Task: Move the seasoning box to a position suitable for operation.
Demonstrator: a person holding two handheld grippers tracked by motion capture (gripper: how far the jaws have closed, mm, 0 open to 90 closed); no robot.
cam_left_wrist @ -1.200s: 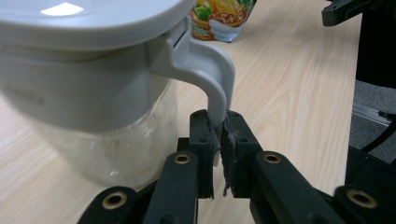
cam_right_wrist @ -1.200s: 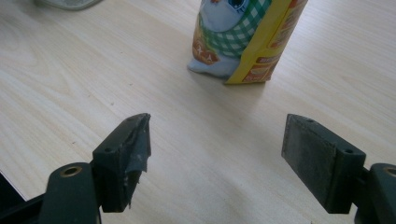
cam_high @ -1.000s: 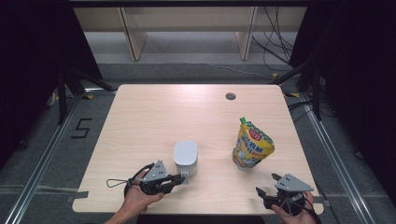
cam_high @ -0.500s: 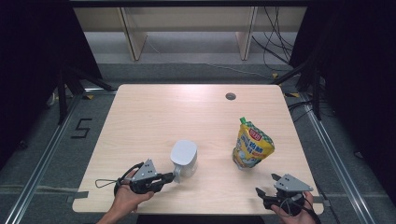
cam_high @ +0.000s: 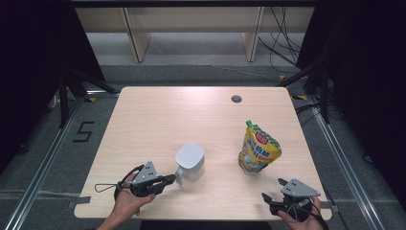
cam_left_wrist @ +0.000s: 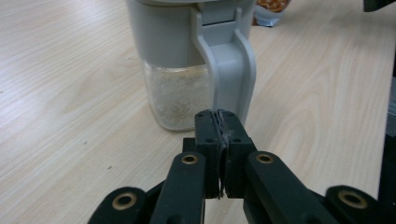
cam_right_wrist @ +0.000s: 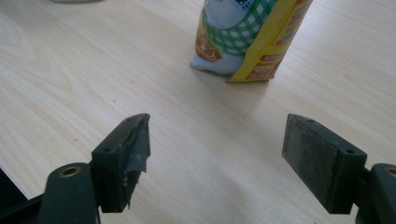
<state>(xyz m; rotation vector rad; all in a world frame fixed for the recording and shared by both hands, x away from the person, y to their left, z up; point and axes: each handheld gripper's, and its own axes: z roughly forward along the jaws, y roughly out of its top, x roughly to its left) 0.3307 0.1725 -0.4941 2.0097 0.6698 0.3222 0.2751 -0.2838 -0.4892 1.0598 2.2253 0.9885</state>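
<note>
A clear jar (cam_high: 190, 160) with a grey lid and a grey side handle (cam_left_wrist: 231, 65) stands front and centre on the wooden table (cam_high: 158, 115); pale grains lie in its bottom (cam_left_wrist: 177, 98). My left gripper (cam_high: 171, 179) lies level at the jar's left. Its jaws have just closed, and their tips (cam_left_wrist: 218, 116) meet right before the handle with nothing between them. A yellow and green-checked standing pouch (cam_high: 258, 149) is at the right. My right gripper (cam_high: 273, 189) rests near the front right edge, open and empty (cam_right_wrist: 217, 140), facing the pouch (cam_right_wrist: 243, 37) a short way off.
A round cable hole (cam_high: 236, 99) sits near the table's far right. Bare wood lies between the jar and the pouch and across the far half. Shelf legs and cables are on the floor behind, with dark frame rails at both sides.
My left hand and gripper have slid left along the front edge. The jar's handle now shows, pointing at that gripper. The right gripper and the pouch have stayed put.
</note>
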